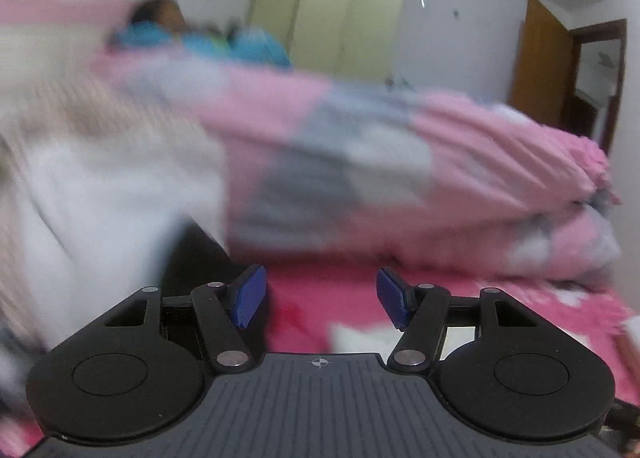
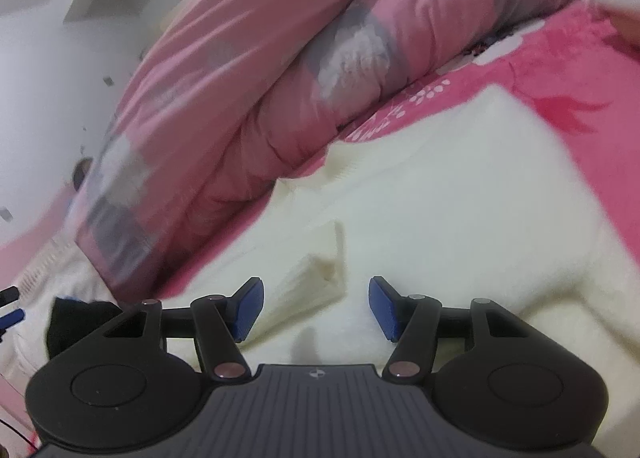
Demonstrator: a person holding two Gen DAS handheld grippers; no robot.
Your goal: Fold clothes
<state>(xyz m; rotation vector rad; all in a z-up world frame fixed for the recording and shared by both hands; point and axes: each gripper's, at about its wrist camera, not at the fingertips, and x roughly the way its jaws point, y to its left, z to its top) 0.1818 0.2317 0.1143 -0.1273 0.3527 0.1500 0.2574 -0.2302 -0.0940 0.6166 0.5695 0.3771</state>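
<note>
A home bedroom. Bright pink floral bedsheet (image 2: 560,70) spread over a bed, with a rolled pink-and-grey quilt (image 2: 248,90) lying along its far side. Against the far white wall, a pale yellow-green wardrobe (image 1: 332,14); to the far right, an open brown wooden door (image 1: 540,62).

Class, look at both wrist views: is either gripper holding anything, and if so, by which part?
Nothing is held. The left gripper is open over the pink bedsheet, and the right gripper is open above the white sweater, its pads not pressing the fabric.
</note>
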